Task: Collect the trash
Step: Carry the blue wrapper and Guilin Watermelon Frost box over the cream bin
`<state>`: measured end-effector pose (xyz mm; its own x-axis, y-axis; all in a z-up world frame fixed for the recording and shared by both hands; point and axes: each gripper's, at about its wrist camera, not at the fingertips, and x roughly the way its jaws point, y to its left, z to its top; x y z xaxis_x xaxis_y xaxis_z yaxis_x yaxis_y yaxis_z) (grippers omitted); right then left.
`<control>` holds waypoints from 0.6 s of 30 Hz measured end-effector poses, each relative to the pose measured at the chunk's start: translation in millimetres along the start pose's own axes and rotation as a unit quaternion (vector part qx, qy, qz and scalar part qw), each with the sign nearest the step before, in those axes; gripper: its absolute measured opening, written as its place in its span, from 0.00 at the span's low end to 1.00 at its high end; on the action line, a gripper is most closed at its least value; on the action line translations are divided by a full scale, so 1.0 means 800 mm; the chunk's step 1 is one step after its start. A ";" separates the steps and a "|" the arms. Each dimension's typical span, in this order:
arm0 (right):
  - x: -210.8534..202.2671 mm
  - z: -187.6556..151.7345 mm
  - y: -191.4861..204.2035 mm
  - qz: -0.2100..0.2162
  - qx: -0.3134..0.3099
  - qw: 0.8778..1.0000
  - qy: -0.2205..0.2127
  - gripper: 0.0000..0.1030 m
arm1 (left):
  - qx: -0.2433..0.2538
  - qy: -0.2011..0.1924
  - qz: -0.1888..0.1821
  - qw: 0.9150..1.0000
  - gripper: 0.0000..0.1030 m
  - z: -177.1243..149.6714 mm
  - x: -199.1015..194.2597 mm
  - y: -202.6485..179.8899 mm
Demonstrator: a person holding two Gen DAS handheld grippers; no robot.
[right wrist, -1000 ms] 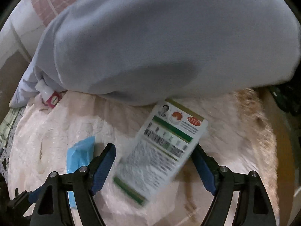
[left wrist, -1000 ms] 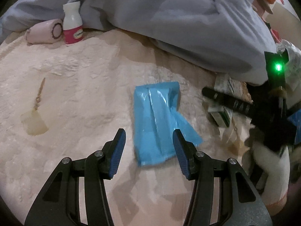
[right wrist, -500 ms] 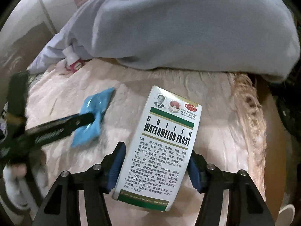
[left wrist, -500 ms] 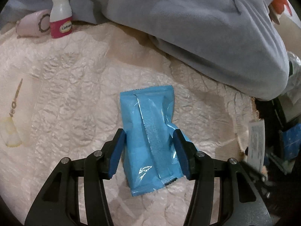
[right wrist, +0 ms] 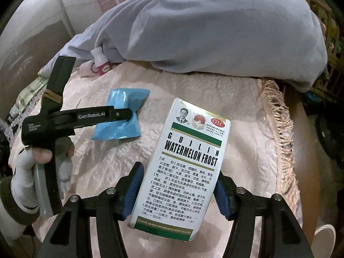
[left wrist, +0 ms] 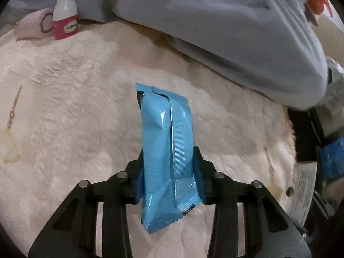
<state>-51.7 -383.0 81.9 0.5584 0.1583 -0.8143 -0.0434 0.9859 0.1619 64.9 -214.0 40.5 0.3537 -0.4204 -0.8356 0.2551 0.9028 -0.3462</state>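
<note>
A blue snack wrapper (left wrist: pixel 165 150) lies on the cream quilted bedspread (left wrist: pixel 64 107). My left gripper (left wrist: pixel 169 157) is closing on its near half; the blue pads pinch it from both sides and the foil is squeezed narrow. In the right wrist view the same wrapper (right wrist: pixel 120 116) shows under the left gripper (right wrist: pixel 129 115), which a hand (right wrist: pixel 43 154) holds. My right gripper (right wrist: pixel 178 172) is shut on a white medicine box (right wrist: pixel 189 157) with green bands, held by its lower sides above the bedspread.
A grey-blue blanket (left wrist: pixel 215 21) is heaped across the back. A white bottle with a pink label (left wrist: pixel 65 13) and a pink pouch (left wrist: pixel 32 25) stand at the far left. A yellowish tassel (left wrist: pixel 8 148) lies at the left. The fringed bedspread edge (right wrist: pixel 277 118) runs along the right.
My left gripper came down around the blue wrapper and closed on it. My right gripper closed on the white box and carried it away from the blanket.
</note>
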 end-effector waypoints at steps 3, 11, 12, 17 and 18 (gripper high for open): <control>-0.017 -0.009 -0.002 0.000 0.003 1.000 -0.008 0.57 | 0.018 -0.008 -0.011 1.000 0.31 -0.018 -0.021 -0.012; -0.054 -0.045 0.001 -0.017 0.014 1.000 -0.011 0.57 | 0.062 -0.003 -0.042 0.997 0.31 -0.082 -0.076 -0.060; -0.057 -0.050 0.001 -0.020 0.015 1.000 -0.011 0.57 | 0.066 -0.003 -0.044 0.997 0.31 -0.090 -0.081 -0.068; -0.085 -0.080 -0.008 -0.027 0.031 0.999 -0.015 0.58 | 0.099 -0.006 -0.048 0.994 0.31 -0.109 -0.101 -0.102; -0.091 -0.086 -0.009 -0.029 0.033 0.999 -0.016 0.58 | 0.105 -0.006 -0.048 0.993 0.31 -0.113 -0.103 -0.109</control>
<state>-149.1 -397.9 102.0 0.5851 0.0977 -0.8051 0.0443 0.9874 0.1521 -67.8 -249.9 101.4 0.3283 -0.5061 -0.7976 0.4695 0.8201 -0.3272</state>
